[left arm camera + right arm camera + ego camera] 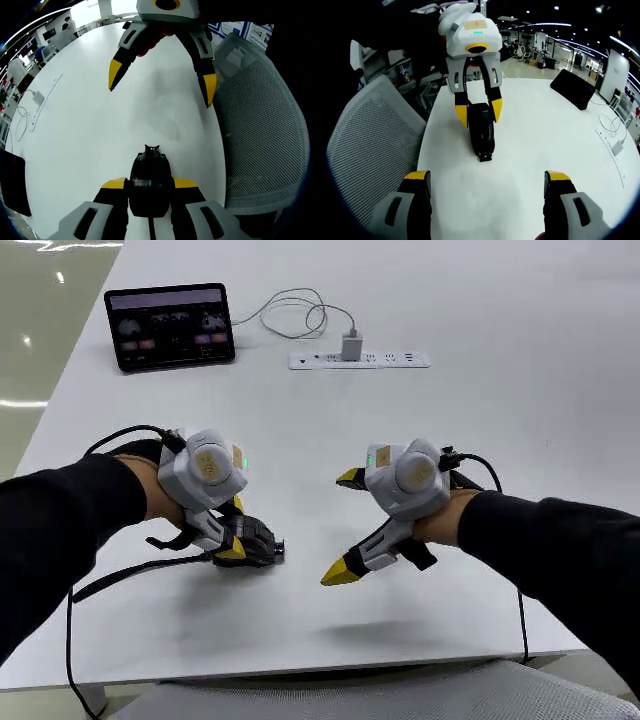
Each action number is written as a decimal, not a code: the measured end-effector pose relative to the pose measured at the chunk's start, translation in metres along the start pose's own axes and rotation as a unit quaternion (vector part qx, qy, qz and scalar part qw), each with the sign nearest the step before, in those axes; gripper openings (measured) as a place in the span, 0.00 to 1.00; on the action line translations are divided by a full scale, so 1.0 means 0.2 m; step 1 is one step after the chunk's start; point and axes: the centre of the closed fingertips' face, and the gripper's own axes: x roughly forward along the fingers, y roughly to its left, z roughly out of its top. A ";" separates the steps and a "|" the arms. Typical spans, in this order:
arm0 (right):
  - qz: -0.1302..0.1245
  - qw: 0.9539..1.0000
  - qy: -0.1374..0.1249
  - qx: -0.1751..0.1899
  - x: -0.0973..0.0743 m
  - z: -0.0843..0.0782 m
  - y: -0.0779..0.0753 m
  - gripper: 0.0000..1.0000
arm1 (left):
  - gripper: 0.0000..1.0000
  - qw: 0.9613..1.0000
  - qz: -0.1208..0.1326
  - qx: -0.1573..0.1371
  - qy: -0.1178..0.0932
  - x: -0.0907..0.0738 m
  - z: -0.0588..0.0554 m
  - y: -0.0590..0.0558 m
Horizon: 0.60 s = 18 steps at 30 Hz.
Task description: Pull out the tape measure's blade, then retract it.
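A black tape measure (256, 537) rests on the white table (300, 630), and my left gripper (243, 543) is shut on it. In the left gripper view the tape measure (149, 182) sits between my yellow-tipped jaws, its blade tab (151, 148) pointing forward with no blade drawn out. My right gripper (345, 525) stands open a short way to the right of it, jaws wide and nothing between them. In the right gripper view the tape measure (481, 127) lies ahead of the right gripper (488, 176), clamped by the left gripper's fingers (461, 112). The right gripper (162, 82) faces the tab.
A dark tablet (170, 325) stands at the back left of the table. A white power strip (360, 360) with a charger and looped cable lies behind the grippers. A grey mesh chair (260, 130) sits at the table's near edge.
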 end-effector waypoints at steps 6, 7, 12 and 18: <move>0.014 0.999 -0.007 -0.045 0.07 0.03 0.03 0.78 | 0.28 1.000 0.002 0.001 0.009 0.00 0.00 0.00; 0.015 0.999 -0.004 -0.046 0.09 0.03 0.03 0.77 | 0.28 1.000 0.007 0.006 0.014 0.00 0.00 -0.01; 0.027 0.998 -0.010 -0.050 0.14 0.05 0.02 0.61 | 0.28 1.000 0.004 0.006 0.019 0.01 -0.01 0.00; 0.035 0.998 -0.001 -0.048 0.20 0.03 0.02 0.50 | 0.28 1.000 0.003 0.007 0.024 0.01 -0.01 0.00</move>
